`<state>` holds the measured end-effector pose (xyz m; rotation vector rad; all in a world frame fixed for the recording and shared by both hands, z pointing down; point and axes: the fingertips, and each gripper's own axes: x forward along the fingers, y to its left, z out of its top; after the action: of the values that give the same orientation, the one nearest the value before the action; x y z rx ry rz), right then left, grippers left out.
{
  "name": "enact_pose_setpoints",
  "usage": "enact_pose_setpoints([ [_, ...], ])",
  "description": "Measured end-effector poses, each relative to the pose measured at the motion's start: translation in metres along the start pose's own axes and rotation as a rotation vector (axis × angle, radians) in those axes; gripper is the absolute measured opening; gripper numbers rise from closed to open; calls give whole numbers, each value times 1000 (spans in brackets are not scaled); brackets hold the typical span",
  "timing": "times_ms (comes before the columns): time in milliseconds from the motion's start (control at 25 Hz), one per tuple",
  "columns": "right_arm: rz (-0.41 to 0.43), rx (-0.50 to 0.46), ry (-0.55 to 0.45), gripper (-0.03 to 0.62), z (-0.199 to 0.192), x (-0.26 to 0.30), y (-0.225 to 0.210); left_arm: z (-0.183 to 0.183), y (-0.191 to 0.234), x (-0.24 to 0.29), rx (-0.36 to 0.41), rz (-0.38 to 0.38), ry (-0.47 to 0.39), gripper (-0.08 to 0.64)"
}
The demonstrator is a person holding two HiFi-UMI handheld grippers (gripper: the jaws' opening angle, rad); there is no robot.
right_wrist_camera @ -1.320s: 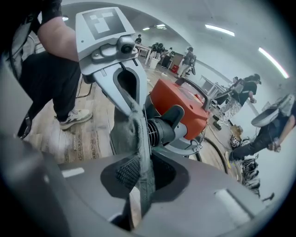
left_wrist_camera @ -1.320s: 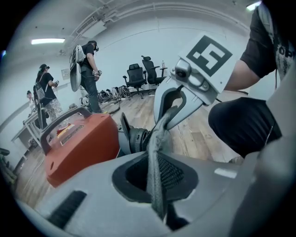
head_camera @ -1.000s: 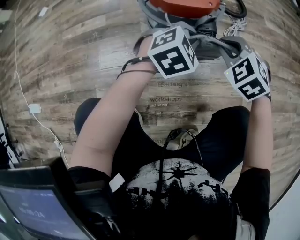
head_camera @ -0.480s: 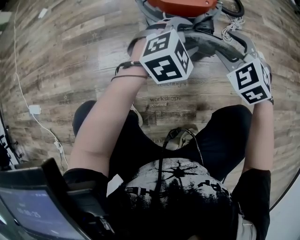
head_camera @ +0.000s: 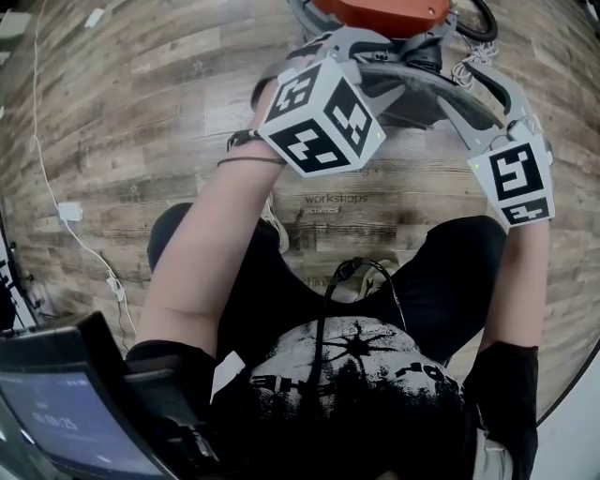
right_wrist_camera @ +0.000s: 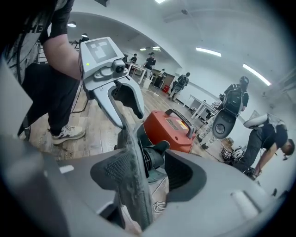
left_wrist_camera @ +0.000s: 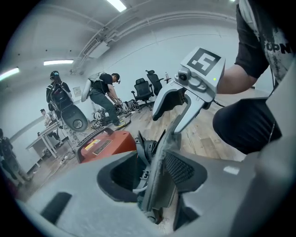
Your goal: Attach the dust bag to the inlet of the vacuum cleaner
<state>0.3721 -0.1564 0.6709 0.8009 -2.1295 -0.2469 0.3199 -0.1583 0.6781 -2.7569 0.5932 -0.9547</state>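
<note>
The orange vacuum cleaner [head_camera: 380, 11] lies on the wood floor at the top of the head view. The dust bag's flat grey collar [left_wrist_camera: 159, 178] stands edge-on against the black round inlet [right_wrist_camera: 155, 155]. My left gripper [left_wrist_camera: 155, 173] has just been opening, then closing a little. The collar stands between its jaws beside the right-hand pad [left_wrist_camera: 181, 169], with a wide gap on the other side. My right gripper [right_wrist_camera: 150, 176] has just been opening. The collar [right_wrist_camera: 132, 185] stands beside its left-hand pad [right_wrist_camera: 113, 172], the other jaw well off. Both marker cubes [head_camera: 319, 117] [head_camera: 520, 178] hide the bag from the head view.
My knees rest on the floor just below the vacuum. A white cable with an adapter [head_camera: 70, 216] runs along the left, and a screen [head_camera: 66, 412] sits bottom left. A coiled cord [head_camera: 469, 56] lies right of the vacuum. Other people and office chairs [left_wrist_camera: 143, 88] are far behind.
Both grippers have lifted and drawn back from the vacuum, their cubes now larger and lower in the head view. Their jaw arms, close together a second ago, now stand spread wide.
</note>
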Motion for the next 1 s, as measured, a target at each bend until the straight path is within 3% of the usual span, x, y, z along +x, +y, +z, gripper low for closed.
enact_pose_setpoints([
  [200, -32, 39, -75, 105, 21, 8, 0, 0, 15, -17, -56, 20, -52, 5],
  [320, -34, 75, -115, 6, 37, 17, -1, -5, 26, -26, -81, 15, -89, 3],
  [560, -19, 57, -126, 5, 69, 34, -1, -12, 68, -64, -124, 65, -199, 3],
  [680, 12, 75, -128, 5, 96, 32, -1, -15, 88, -91, -191, 90, -223, 3],
  [880, 165, 95, -101, 5, 165, 24, 11, -20, 101, -145, -301, 77, -111, 3],
  [1000, 239, 109, -124, 5, 224, 6, 8, -3, 110, -192, -372, 81, -72, 3],
])
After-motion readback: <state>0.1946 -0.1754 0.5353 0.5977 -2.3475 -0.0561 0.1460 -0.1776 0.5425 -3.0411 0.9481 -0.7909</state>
